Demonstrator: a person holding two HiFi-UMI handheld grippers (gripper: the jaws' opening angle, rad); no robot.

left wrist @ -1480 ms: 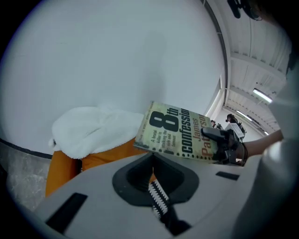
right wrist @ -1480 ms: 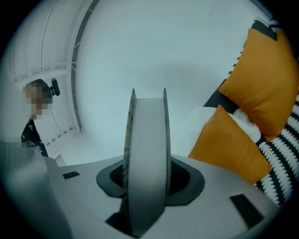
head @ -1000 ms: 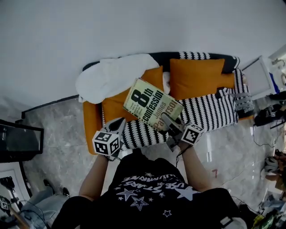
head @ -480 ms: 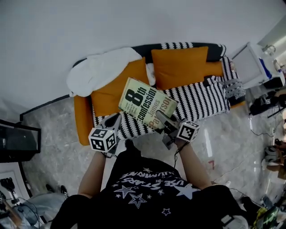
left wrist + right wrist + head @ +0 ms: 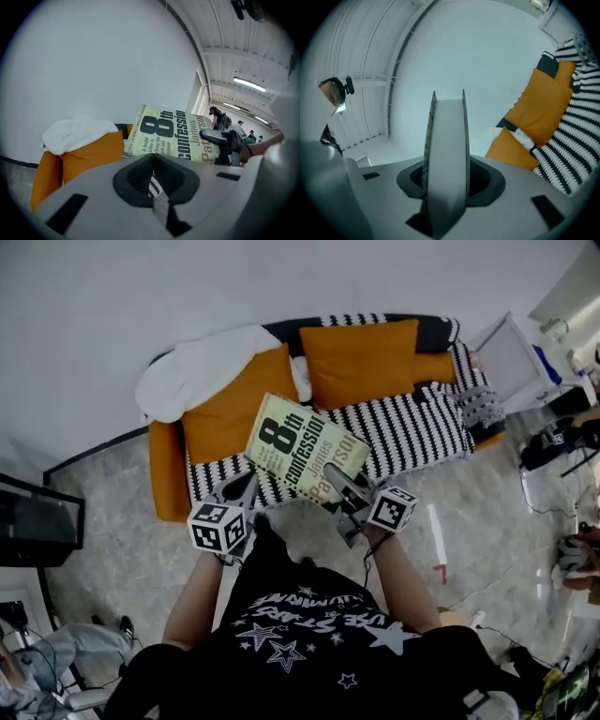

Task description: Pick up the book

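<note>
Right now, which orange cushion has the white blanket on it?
The orange cushion at the head view's left: the white blanket overlaps its top edge, while the other cushion is uncovered.

Grey left hand-held gripper (image 5: 153,161), toothed jaws pressed together, pale green paperback book (image 5: 164,136) tilted beyond, white blanket (image 5: 77,133) on orange sofa cushion (image 5: 89,154) at left.

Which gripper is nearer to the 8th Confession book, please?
Right. The right gripper is clamped on the 8th Confession book at its edge; the left gripper, shut, sits just off its corner.
</note>
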